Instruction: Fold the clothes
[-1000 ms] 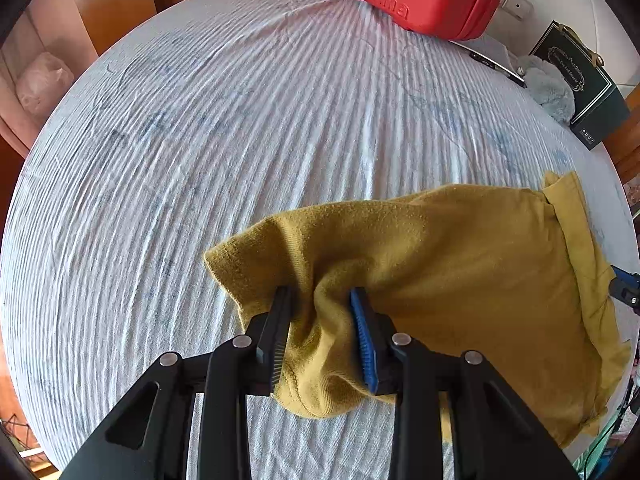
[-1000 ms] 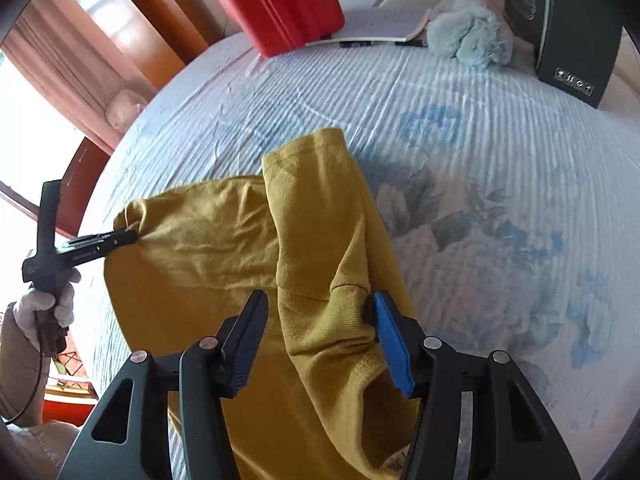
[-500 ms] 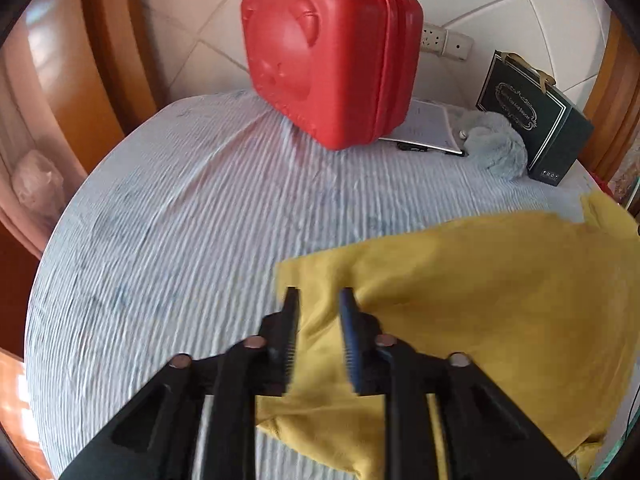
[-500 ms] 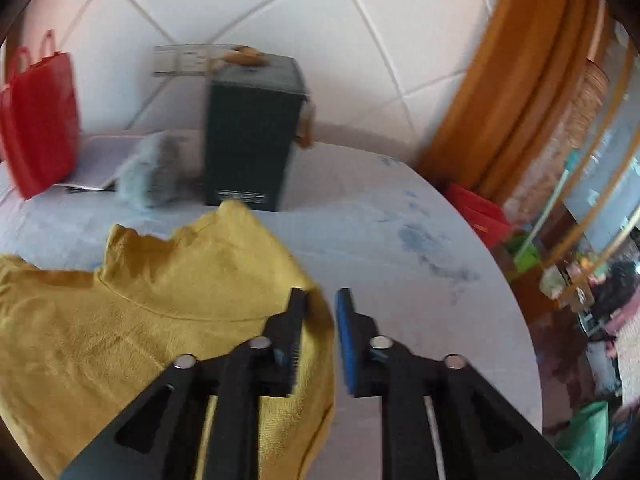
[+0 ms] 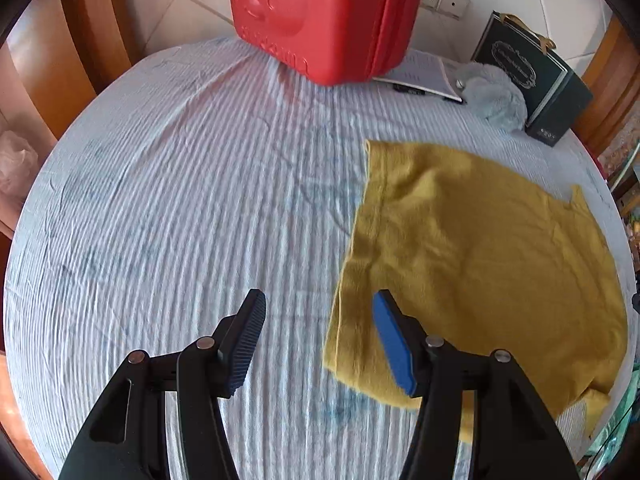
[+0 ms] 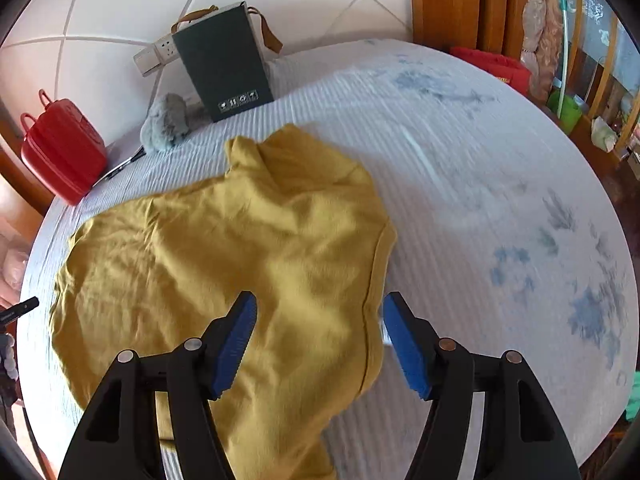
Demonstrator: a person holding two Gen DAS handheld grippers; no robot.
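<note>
Item: one mustard-yellow top [image 6: 224,264], lying spread on a bed [image 5: 168,208] covered in a ribbed pale-blue sheet with faint floral print. Condition: laid out roughly flat with shallow wrinkles; one straight hemmed edge faces the open part of the sheet in the left view, and a collar-like bump rises at the far end in the right view. A sleeve or corner trails off toward the near edge of the bed. No crisp fold line is visible; whether the cloth is already doubled over cannot be told. Left gripper [image 5: 318,334]: jaws wide apart, holding nothing, poised above the sheet with its right finger over the garment's near corner. Right gripper [image 6: 318,338]: jaws likewise wide apart and empty, straddling the garment's curved side edge. Progress, as judged: the garment appears spread and released, so the laying-out stage looks done; the folds proper, sides inward and then end over end, seem left to do, along with smoothing the wrinkles. Next grasp probably falls on the edges under each gripper. Other items at the headboard end: red case [image 5: 320,16], dark green gift bag [image 6: 224,60], grey plush [image 6: 166,122], papers [image 5: 420,76]; all well apart from the garment except the plush and bag, which sit near its far end.
</note>
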